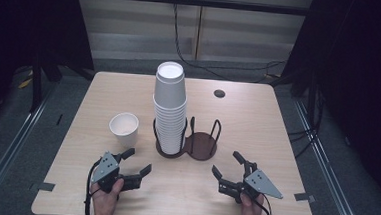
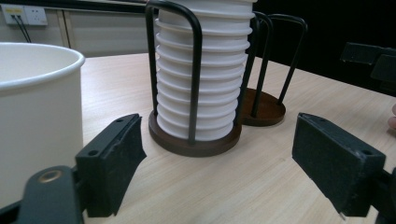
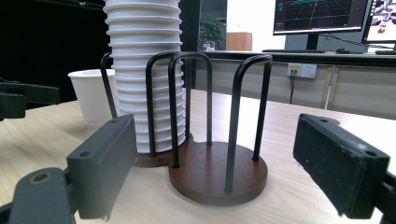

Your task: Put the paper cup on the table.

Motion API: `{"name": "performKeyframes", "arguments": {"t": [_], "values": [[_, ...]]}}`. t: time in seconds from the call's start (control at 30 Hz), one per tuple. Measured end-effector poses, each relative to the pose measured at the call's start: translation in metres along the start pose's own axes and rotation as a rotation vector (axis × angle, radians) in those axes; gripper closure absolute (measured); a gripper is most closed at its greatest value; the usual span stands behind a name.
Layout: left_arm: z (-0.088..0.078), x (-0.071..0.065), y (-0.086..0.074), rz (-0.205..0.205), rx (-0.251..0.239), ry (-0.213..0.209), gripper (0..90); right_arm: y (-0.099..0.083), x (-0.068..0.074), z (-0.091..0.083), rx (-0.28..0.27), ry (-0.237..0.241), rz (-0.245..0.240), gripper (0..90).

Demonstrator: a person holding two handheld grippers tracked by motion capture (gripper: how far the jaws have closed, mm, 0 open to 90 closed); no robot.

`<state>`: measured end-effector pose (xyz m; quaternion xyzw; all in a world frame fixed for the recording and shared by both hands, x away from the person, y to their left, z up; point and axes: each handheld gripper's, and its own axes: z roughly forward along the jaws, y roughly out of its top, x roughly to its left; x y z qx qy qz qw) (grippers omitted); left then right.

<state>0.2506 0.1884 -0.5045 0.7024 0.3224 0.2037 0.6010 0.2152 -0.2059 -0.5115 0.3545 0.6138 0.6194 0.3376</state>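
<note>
Cup stack (image 1: pixel 169 106) beside lone cup (image 1: pixel 124 128)

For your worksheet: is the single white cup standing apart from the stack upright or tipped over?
Upright. The single cup stands on its base on the table, its open mouth facing up, left of the stack.

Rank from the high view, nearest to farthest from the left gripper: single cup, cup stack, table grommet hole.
From the left gripper:
1. Single cup, upright just beyond it, slightly to the left.
2. Cup stack, upside down in the holder's left bay, farther on and to the right.
3. Grommet hole, near the table's far edge, right of the stack.
</note>
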Motion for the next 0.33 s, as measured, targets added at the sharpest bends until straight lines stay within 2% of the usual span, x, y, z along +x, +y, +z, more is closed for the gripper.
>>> {"name": "performKeyframes", "arguments": {"t": [0.1, 0.13, 0.2, 0.23, 0.33], "values": [[-0.002, -0.004, -0.001, 0.062, -0.026, -0.004, 16.3, 0.0, 0.0, 0.0, 0.001, 0.0, 0.001, 13.2], [-0.003, -0.005, -0.002, 0.07, -0.035, -0.004, 16.4, 0.0, 0.0, 0.0, 0.0, 0.0, 0.0, 13.2], [-0.006, -0.007, -0.004, 0.084, -0.078, -0.013, 16.3, 0.0, 0.0, 0.0, 0.0, 0.001, 0.001, 13.2], [-0.008, -0.006, -0.005, 0.103, -0.105, -0.019, 16.1, 0.0, 0.0, 0.0, 0.001, 0.0, 0.002, 13.2], [-0.014, -0.007, -0.009, 0.097, -0.173, -0.007, 16.1, 0.0, 0.001, 0.001, 0.012, -0.012, 0.001, 13.2]]}}
